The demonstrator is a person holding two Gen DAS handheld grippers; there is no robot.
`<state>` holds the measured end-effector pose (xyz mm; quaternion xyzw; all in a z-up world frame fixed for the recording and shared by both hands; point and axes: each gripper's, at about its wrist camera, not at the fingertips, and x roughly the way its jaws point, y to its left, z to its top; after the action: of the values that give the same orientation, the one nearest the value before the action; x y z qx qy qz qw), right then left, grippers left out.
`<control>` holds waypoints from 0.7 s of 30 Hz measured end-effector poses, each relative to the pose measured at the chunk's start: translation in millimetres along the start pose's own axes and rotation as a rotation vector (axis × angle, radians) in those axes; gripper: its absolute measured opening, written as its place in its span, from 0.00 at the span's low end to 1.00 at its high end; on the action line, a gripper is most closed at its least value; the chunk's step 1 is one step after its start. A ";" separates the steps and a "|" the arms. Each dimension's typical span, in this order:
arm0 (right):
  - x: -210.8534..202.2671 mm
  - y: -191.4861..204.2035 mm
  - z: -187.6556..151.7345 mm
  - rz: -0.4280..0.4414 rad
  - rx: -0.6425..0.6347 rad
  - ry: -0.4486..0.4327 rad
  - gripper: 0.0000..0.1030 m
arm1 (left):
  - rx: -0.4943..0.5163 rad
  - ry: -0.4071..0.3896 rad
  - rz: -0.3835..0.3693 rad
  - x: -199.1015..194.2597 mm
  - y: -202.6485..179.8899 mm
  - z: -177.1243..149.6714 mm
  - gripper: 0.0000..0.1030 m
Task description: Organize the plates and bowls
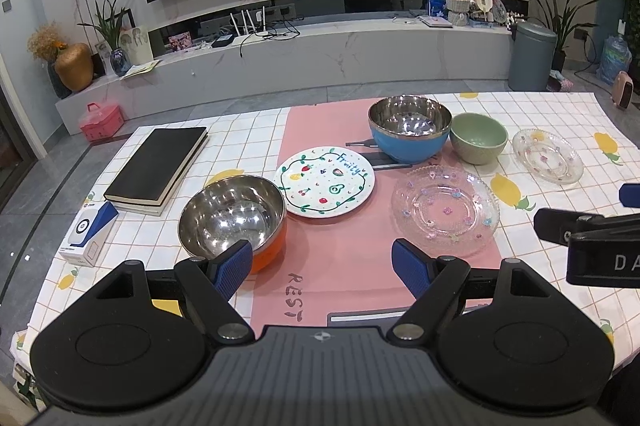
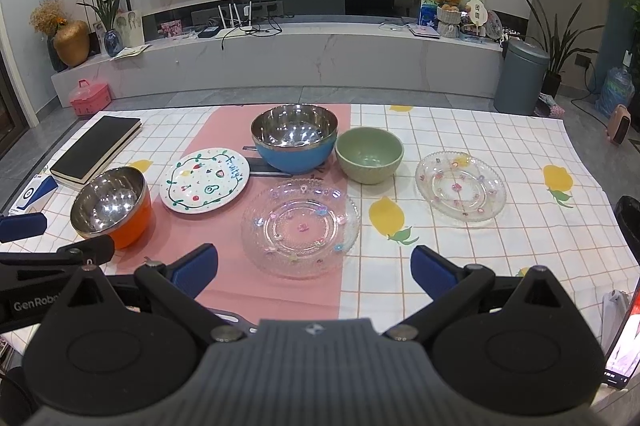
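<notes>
An orange steel bowl (image 1: 232,214) (image 2: 112,206) stands front left on the table. A white fruit-painted plate (image 1: 325,180) (image 2: 205,180) lies behind it. A blue steel bowl (image 1: 410,128) (image 2: 294,138) and a green bowl (image 1: 478,138) (image 2: 369,154) stand at the back. A large clear glass plate (image 1: 445,208) (image 2: 300,226) lies in the middle, a smaller one (image 1: 547,155) (image 2: 460,188) to the right. My left gripper (image 1: 322,264) is open and empty, just in front of the orange bowl. My right gripper (image 2: 314,266) is open and empty, in front of the large glass plate.
A black book (image 1: 158,164) (image 2: 96,148) and a small white-blue box (image 1: 90,232) (image 2: 34,192) lie at the table's left. A pink mat (image 1: 344,266) runs down the middle of the chequered cloth. A phone (image 2: 624,338) stands at the right edge.
</notes>
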<state>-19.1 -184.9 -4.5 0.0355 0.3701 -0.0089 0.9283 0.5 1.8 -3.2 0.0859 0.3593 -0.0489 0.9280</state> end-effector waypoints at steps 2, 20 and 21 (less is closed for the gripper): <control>3.7 3.6 -0.3 0.018 -0.002 0.005 0.98 | -0.008 -0.012 -0.010 0.0 6.5 -1.2 0.88; 76.5 101.8 20.6 0.248 -0.016 0.005 0.81 | -0.327 -0.008 0.031 39.2 135.1 -5.4 0.43; 81.9 109.0 22.7 0.254 -0.020 0.013 0.79 | -0.347 -0.002 0.037 45.5 142.6 -4.7 0.43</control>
<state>60.6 -77.0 -37.9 0.0730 0.3687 0.1129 0.9198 52.7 141.2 -19.6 -0.0690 0.3597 0.0310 0.9300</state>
